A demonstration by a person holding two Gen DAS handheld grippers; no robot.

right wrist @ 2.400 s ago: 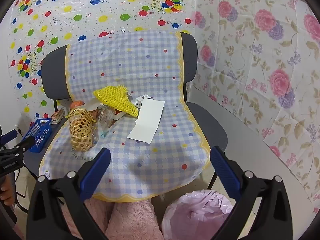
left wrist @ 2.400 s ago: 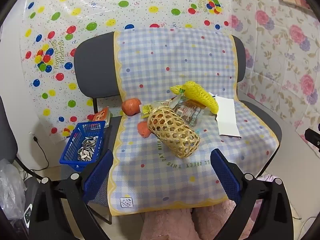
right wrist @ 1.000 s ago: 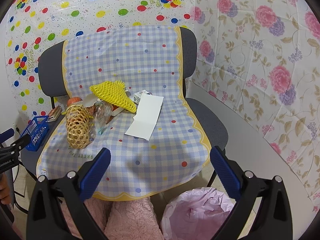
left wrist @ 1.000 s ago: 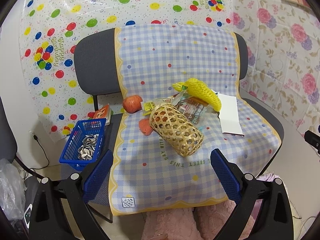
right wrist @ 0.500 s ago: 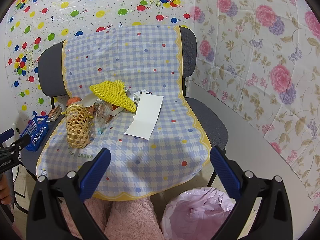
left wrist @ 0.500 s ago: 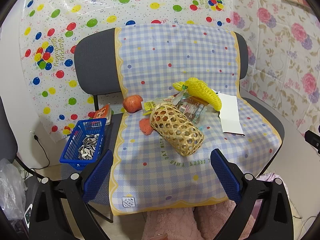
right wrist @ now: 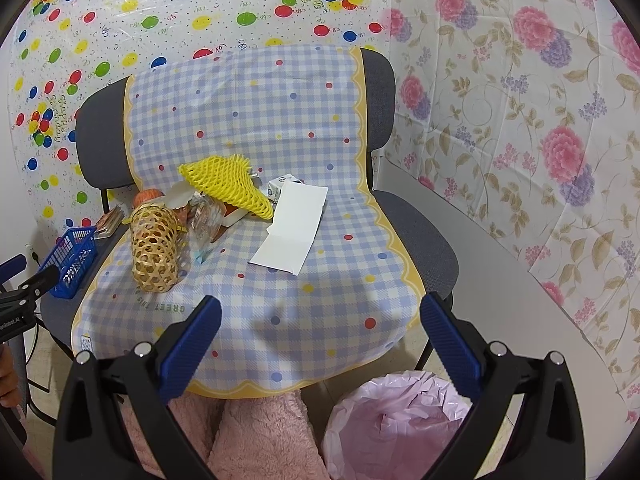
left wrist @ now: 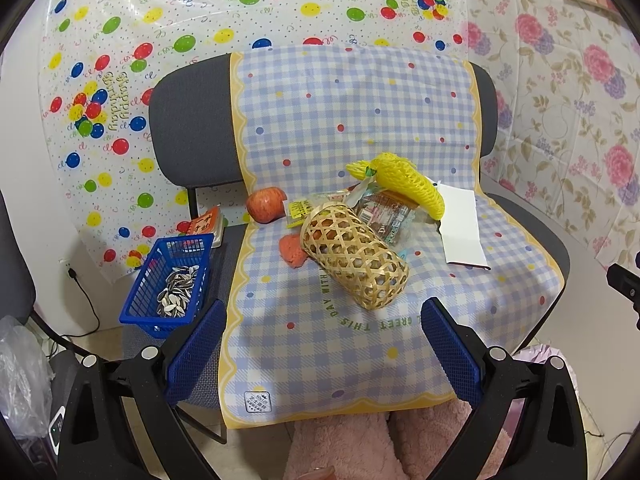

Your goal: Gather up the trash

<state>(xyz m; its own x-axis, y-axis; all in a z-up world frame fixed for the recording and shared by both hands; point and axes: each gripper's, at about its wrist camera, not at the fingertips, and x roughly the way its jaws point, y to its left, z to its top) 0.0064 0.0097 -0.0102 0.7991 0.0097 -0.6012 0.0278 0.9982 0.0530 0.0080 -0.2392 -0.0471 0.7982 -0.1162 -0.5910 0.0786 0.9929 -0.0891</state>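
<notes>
Trash pile [left wrist: 384, 208] mid-seat on chair cloth [left wrist: 320, 340] | left gripper [left wrist: 320, 340] spread, empty | right gripper [right wrist: 320, 336] spread, empty | risk: woven basket [left wrist: 354, 256] may roll, wrappers tangled, bin [right wrist: 396, 420] low beside chair

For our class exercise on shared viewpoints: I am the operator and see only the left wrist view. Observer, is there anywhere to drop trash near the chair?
Observer: Yes. A bin lined with a pink plastic bag stands on the floor below the seat's front right corner.
Operator: Is anything hidden behind the yellow foam fruit net?
Observer: A small white carton sits behind the yellow foam fruit net, by the top edge of the white folded paper sheet.
Operator: What is the right claw doing?
Observer: The right claw is open and empty, above the seat's front edge, short of the paper.
</notes>
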